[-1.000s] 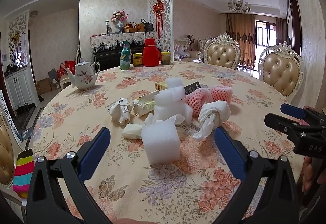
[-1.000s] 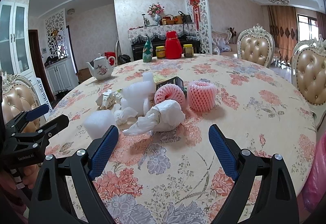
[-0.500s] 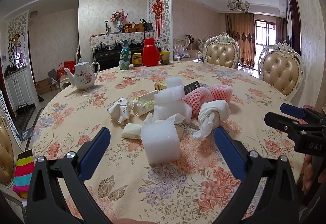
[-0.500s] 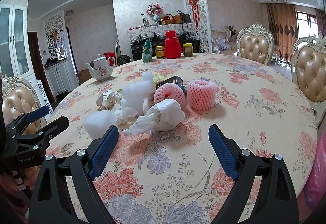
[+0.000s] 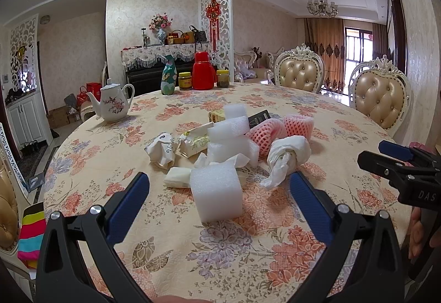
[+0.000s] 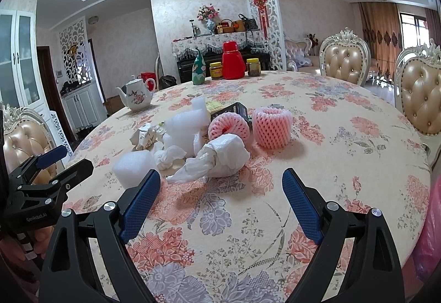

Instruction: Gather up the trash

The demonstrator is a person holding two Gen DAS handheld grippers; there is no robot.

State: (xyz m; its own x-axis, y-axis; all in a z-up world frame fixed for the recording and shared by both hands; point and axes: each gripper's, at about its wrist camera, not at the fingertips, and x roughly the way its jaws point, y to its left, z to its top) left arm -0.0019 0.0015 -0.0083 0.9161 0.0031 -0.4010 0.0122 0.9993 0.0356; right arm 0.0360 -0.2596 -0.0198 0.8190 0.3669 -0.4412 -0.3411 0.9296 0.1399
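A heap of trash lies mid-table on the floral cloth. A white foam block [image 5: 216, 191] is nearest my open, empty left gripper [image 5: 220, 195], just ahead between its fingers. Behind it are more foam pieces [image 5: 233, 141], crumpled paper [image 5: 162, 150], a knotted white plastic bag [image 5: 286, 155] and two pink foam fruit nets [image 5: 299, 123]. My right gripper [image 6: 220, 190] is open and empty, with the white bag [image 6: 217, 158] just ahead of it and the pink nets [image 6: 271, 126] beyond.
A teapot [image 5: 111, 103], a green bottle [image 5: 168, 79], a red flask [image 5: 203, 71] and jars stand at the table's far side. Padded chairs [image 5: 381, 97] ring the right edge. Something pink [image 6: 430, 234] hangs at the far right of the right wrist view.
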